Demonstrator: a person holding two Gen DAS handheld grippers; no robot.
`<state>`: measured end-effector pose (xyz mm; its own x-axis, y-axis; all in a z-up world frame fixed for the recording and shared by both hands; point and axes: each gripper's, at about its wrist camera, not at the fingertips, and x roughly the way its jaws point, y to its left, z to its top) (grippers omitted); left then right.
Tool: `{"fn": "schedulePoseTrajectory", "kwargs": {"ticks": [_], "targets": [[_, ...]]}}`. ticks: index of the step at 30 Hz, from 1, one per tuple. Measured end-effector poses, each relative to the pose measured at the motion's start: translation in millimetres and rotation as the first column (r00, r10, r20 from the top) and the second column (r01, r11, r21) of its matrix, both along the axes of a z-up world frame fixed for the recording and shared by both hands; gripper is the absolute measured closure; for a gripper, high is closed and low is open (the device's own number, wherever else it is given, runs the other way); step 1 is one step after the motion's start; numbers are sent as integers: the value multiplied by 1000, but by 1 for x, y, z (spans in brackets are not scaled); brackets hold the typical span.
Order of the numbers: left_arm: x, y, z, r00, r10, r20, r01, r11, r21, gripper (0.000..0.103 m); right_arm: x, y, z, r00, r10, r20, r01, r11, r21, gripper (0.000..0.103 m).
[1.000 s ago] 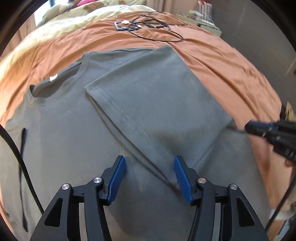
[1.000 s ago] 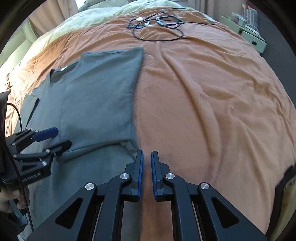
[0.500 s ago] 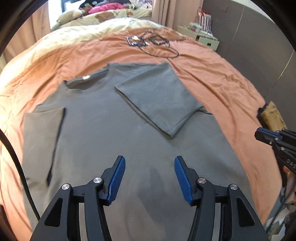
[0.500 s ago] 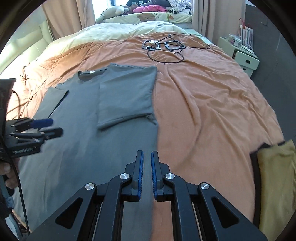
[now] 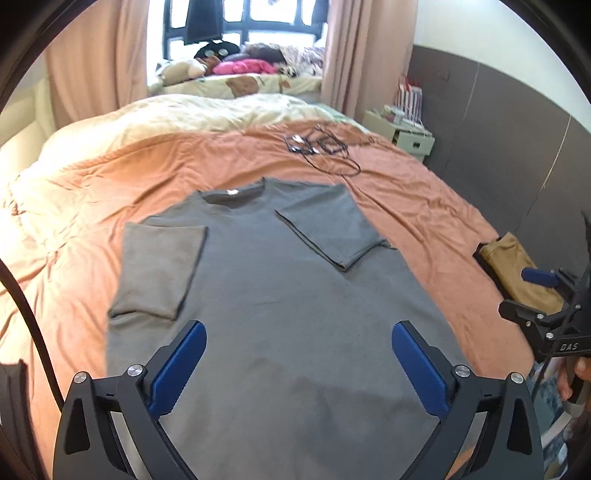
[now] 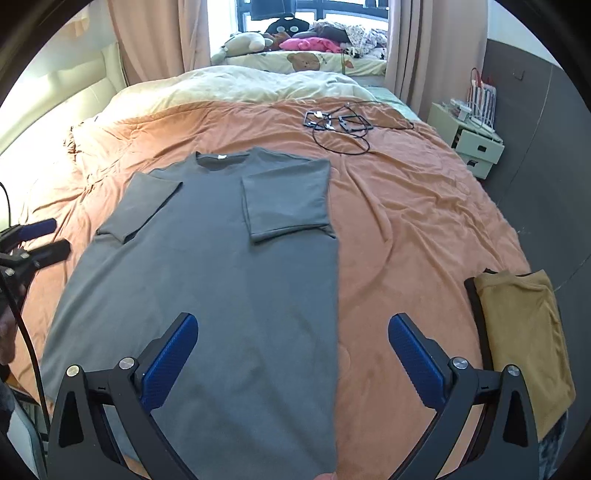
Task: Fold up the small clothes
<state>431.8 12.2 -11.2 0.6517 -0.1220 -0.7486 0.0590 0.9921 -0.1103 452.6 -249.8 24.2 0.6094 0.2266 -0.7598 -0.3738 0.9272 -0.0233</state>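
I get strong daylight from the window (image 5: 243, 22), blown out on the cream duvet (image 6: 236, 86). Both fisheye views curve and go black at the corners; nearby edges look slightly soft.

Your left hand-held gripper (image 5: 298, 363): matte black angular finger arms, blue ribbed pads (image 5: 176, 373), round silver screws at the pivots. Black cable trails off its left side. Your right hand-held gripper (image 6: 291, 360) has the same build; side-on in the left wrist view, its black frame carries white "DAS" lettering.
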Motion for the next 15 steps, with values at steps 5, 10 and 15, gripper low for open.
{"fn": "schedulePoseTrajectory", "kwargs": {"ticks": [5, 10, 15], "targets": [[-42, 30, 22, 996, 62, 59, -60, 997, -40, 2, -30, -12, 16, 999, -2, 45, 1, 1000, 23, 0], [-84, 50, 39, 984, 119, 129, -119, 993, -11, 2, -72, -26, 30, 993, -10, 118, 3, 998, 59, 0], [-129, 69, 50, 970, 153, 191, -152, 988, -19, 2, -105, -40, 28, 991, -8, 134, -5, 996, 91, 0]]}}
